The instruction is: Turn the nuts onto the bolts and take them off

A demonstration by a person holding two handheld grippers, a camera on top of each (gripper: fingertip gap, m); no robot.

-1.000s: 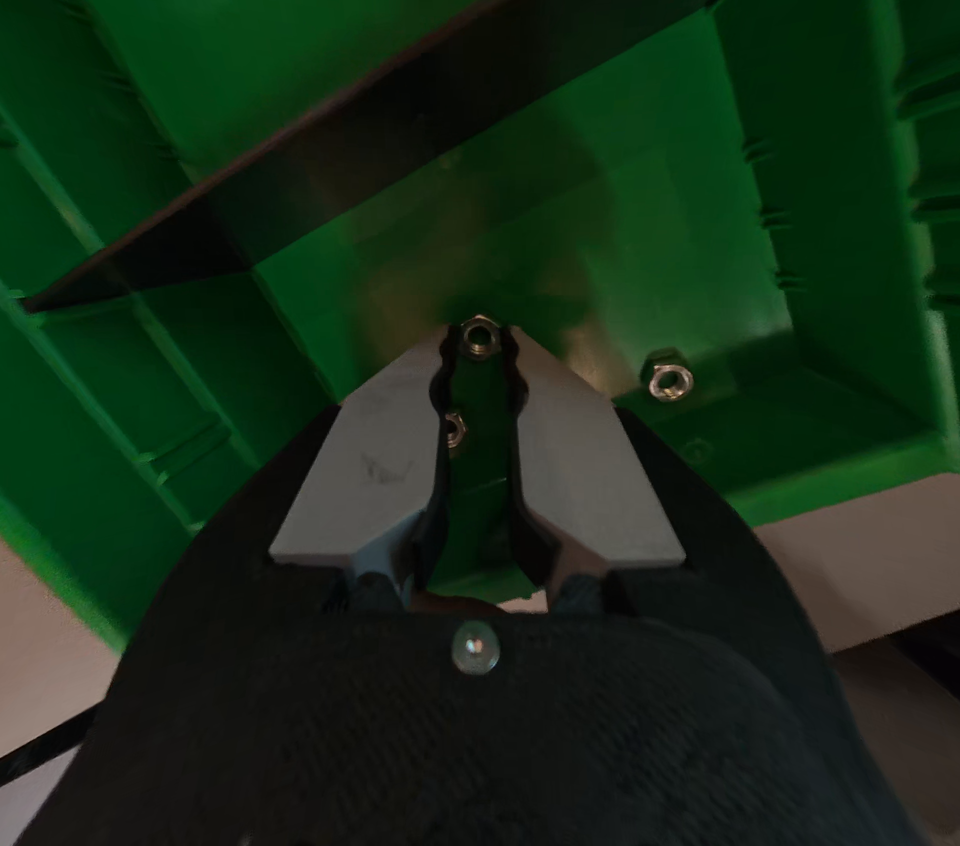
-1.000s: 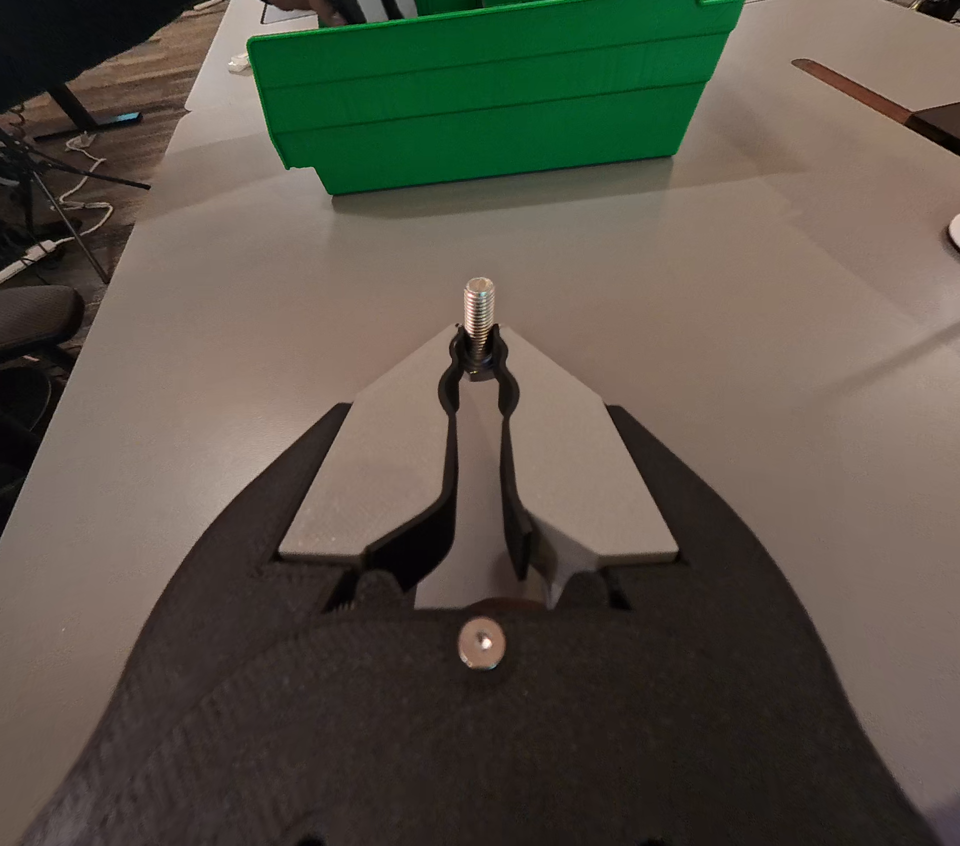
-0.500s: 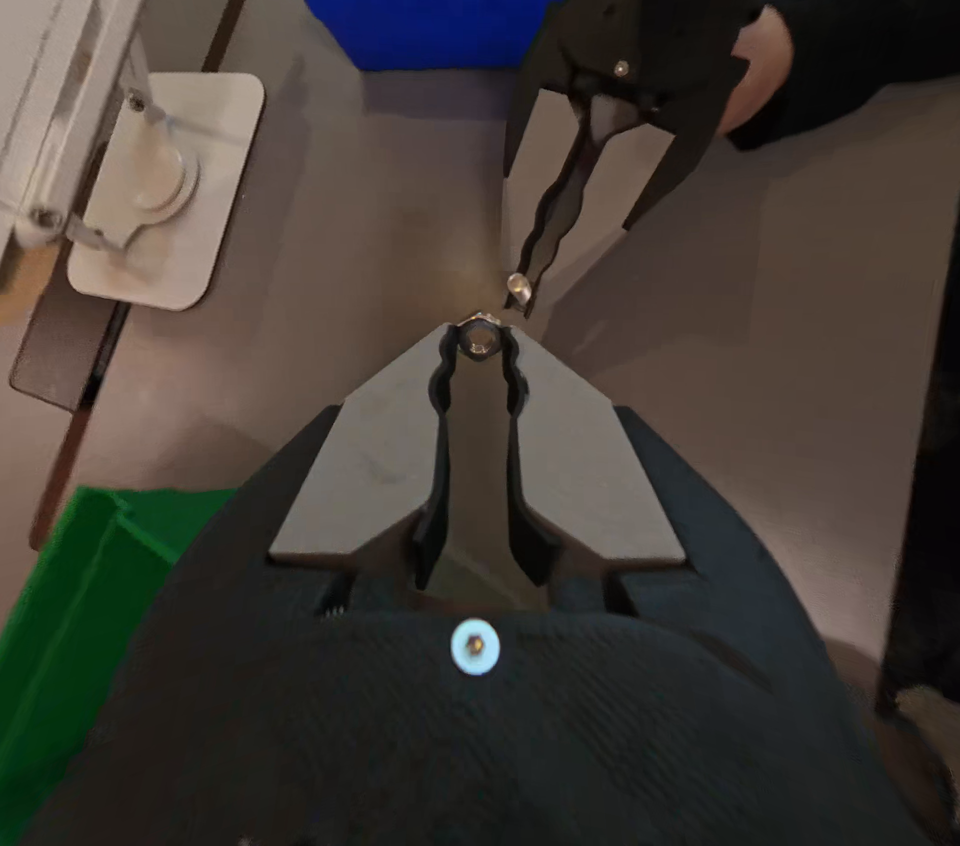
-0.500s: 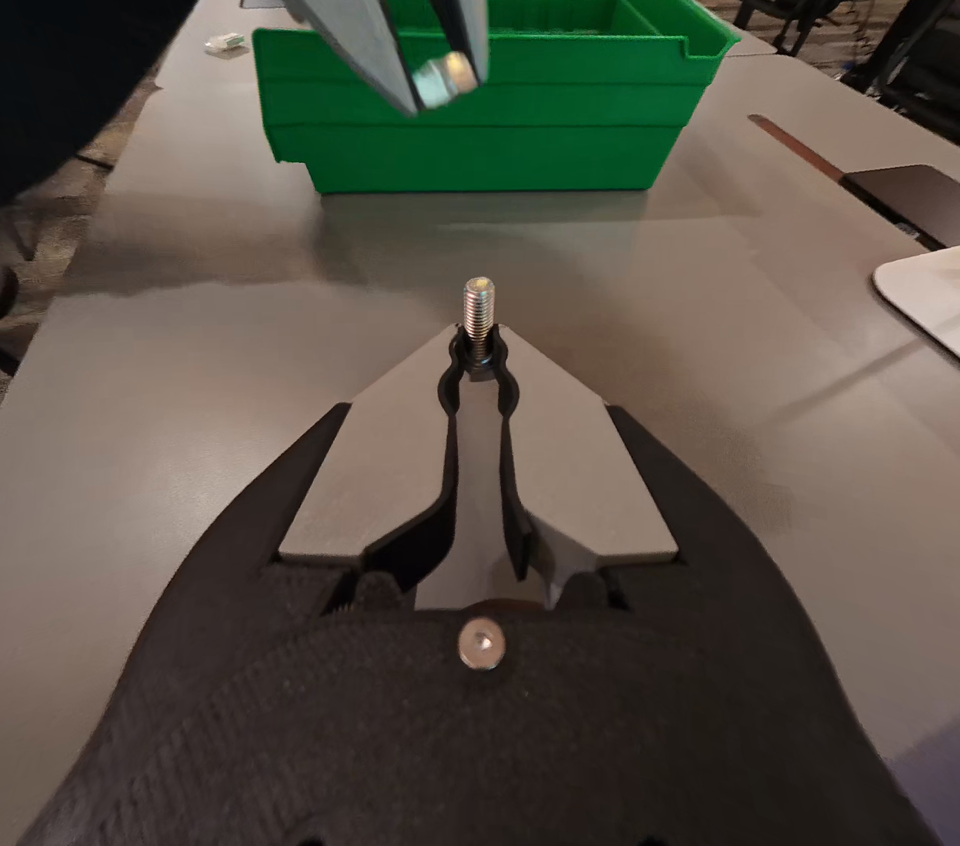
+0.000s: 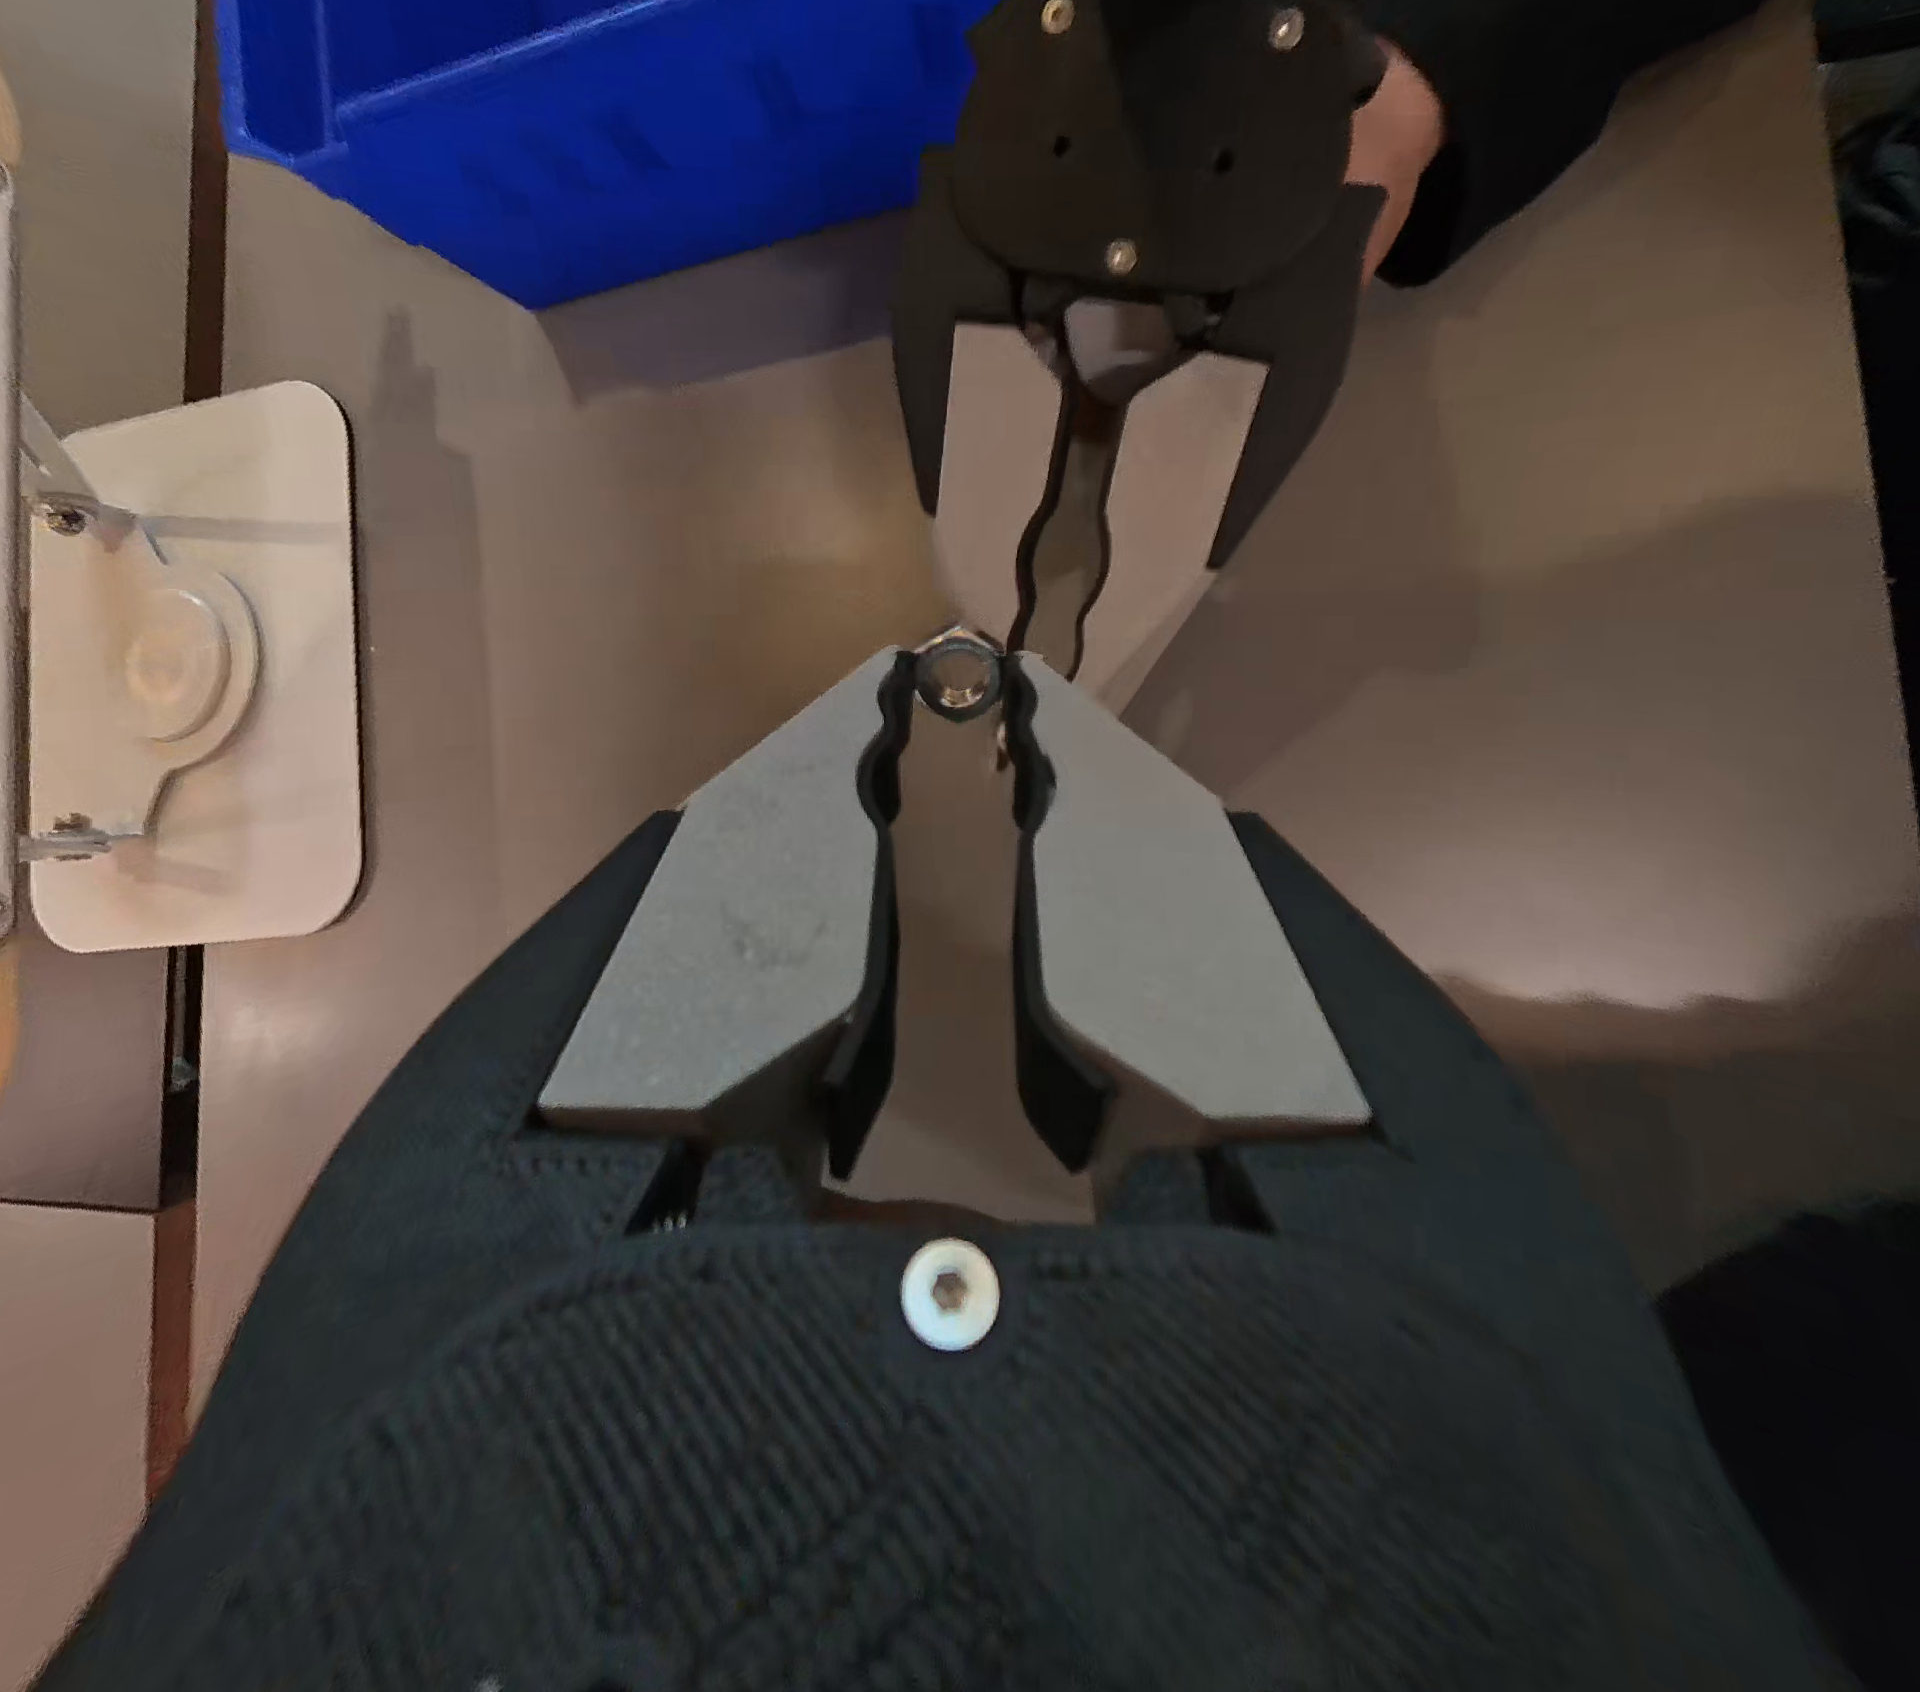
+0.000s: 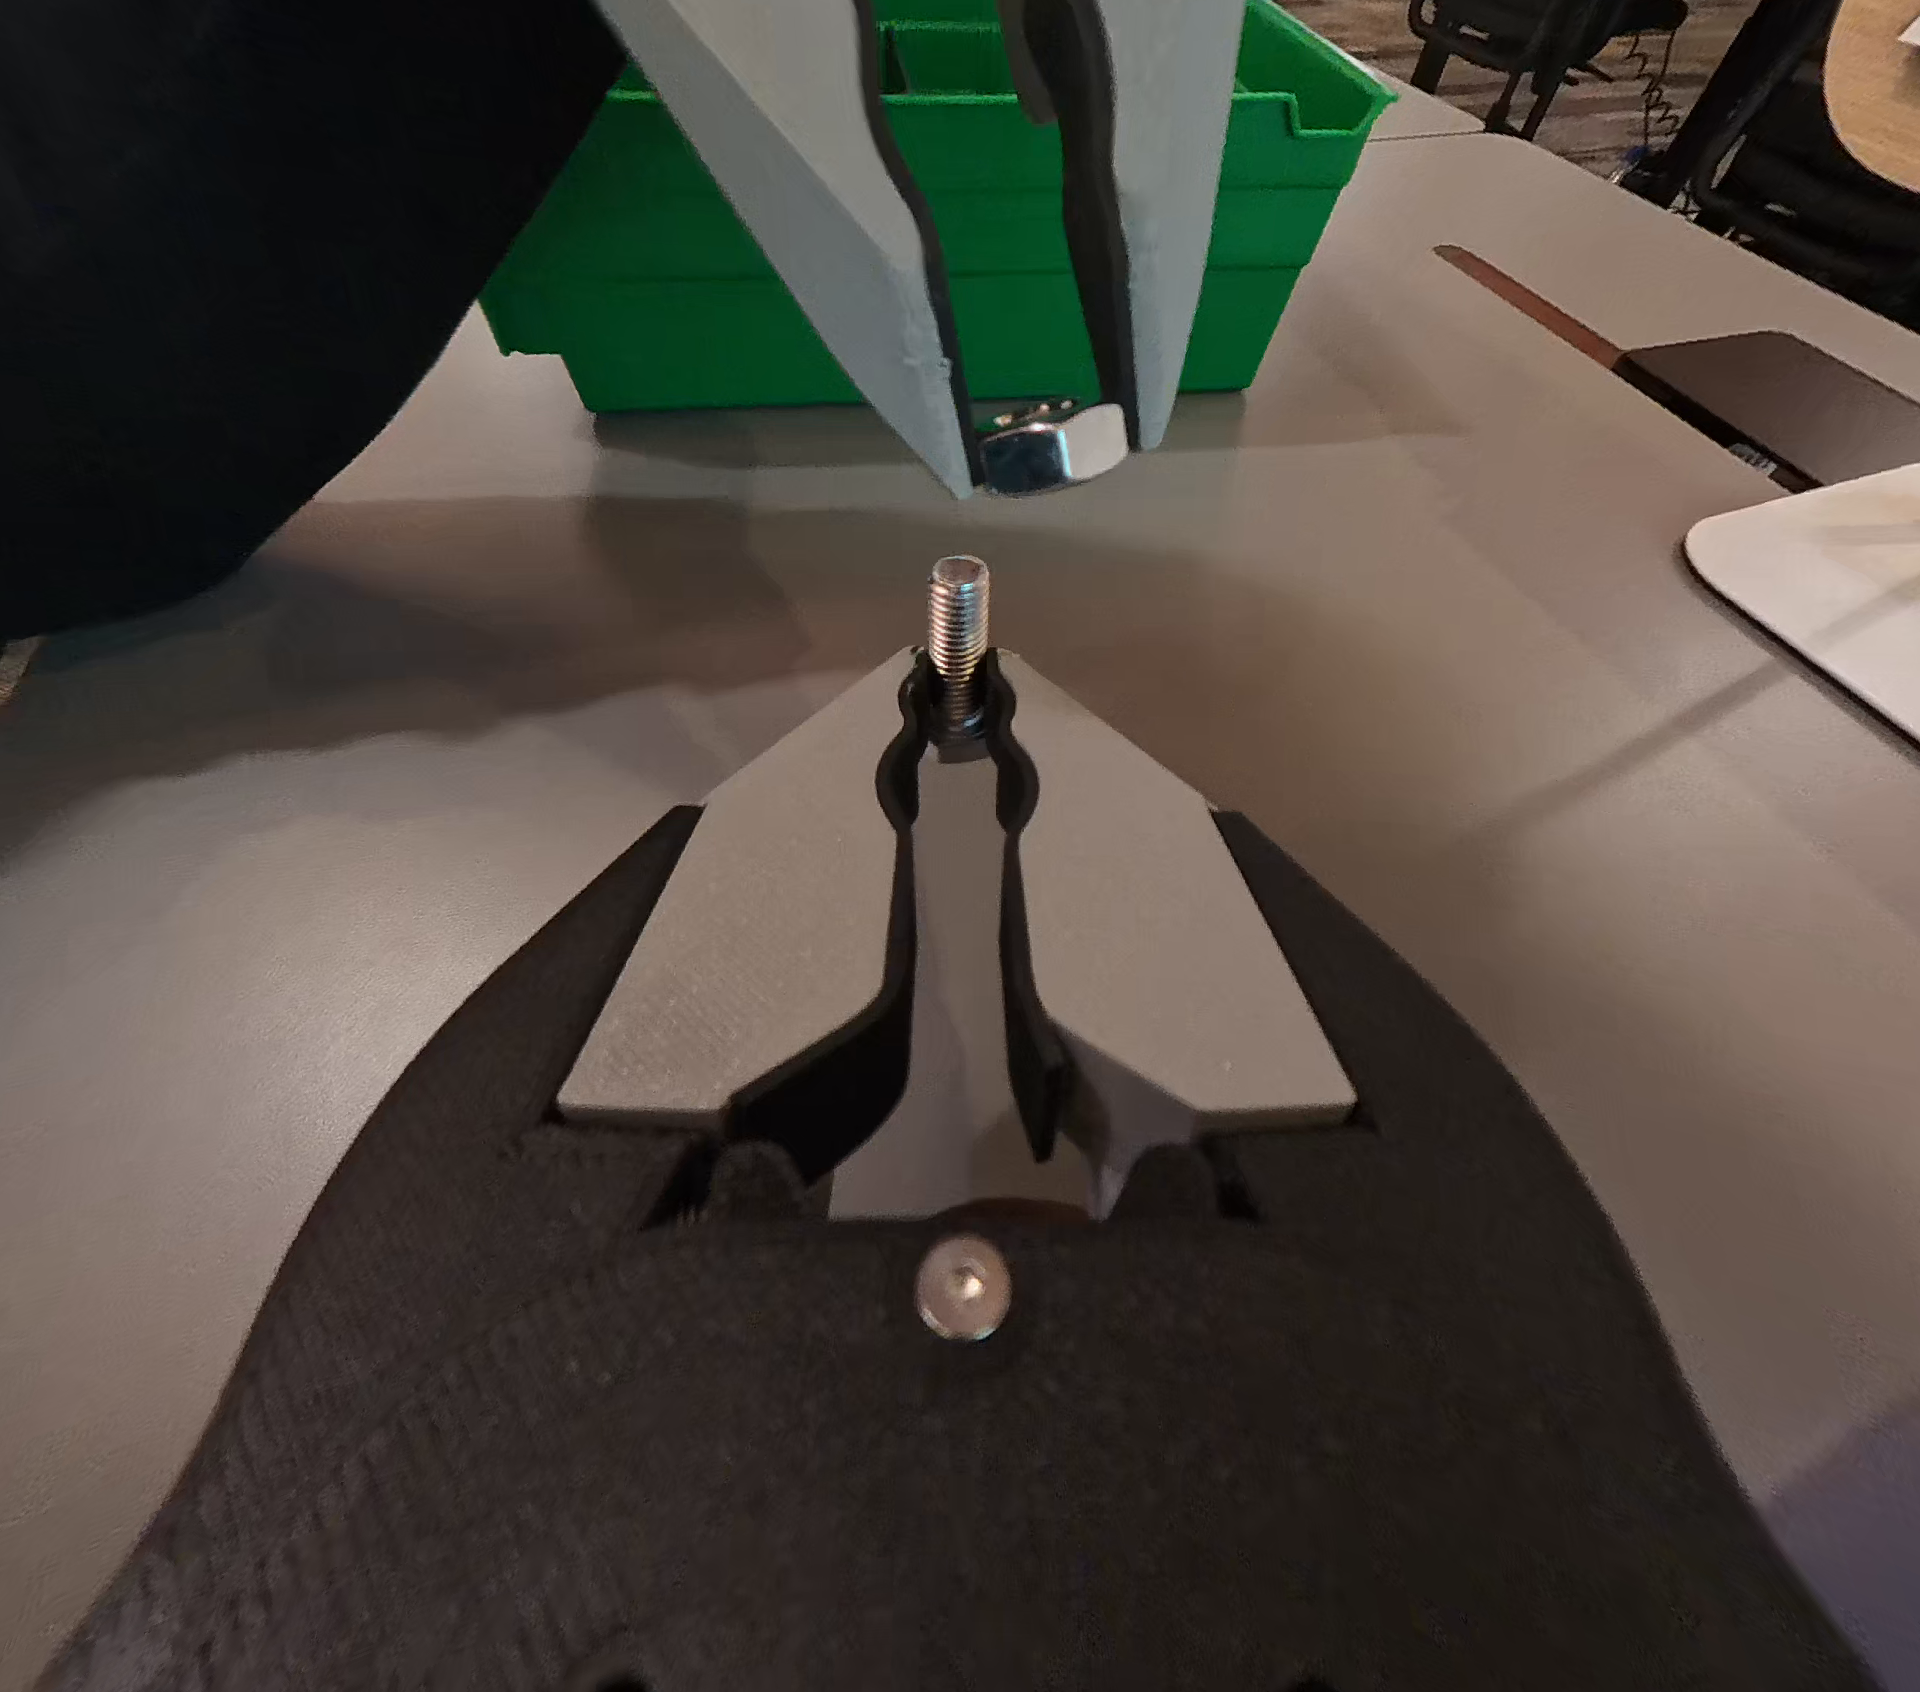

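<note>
The nut [image 6: 1051,449], pinched in the left claw [image 6: 1044,453], needs lowering squarely onto the bolt [image 6: 957,636] clamped upright by the right claw [image 6: 958,712].

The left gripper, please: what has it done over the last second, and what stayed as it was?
The left gripper carried its small silver hex nut out of the green plastic bin and across the grey table, ending just above the tip of the upright silver threaded bolt, not yet touching. The right gripper stayed shut on the bolt, unmoved.

Green bin [image 6: 1195,208] and blue bin [image 5: 623,115] on grey table [image 6: 1455,811]; white pad [image 6: 1829,593] alongside.
</note>
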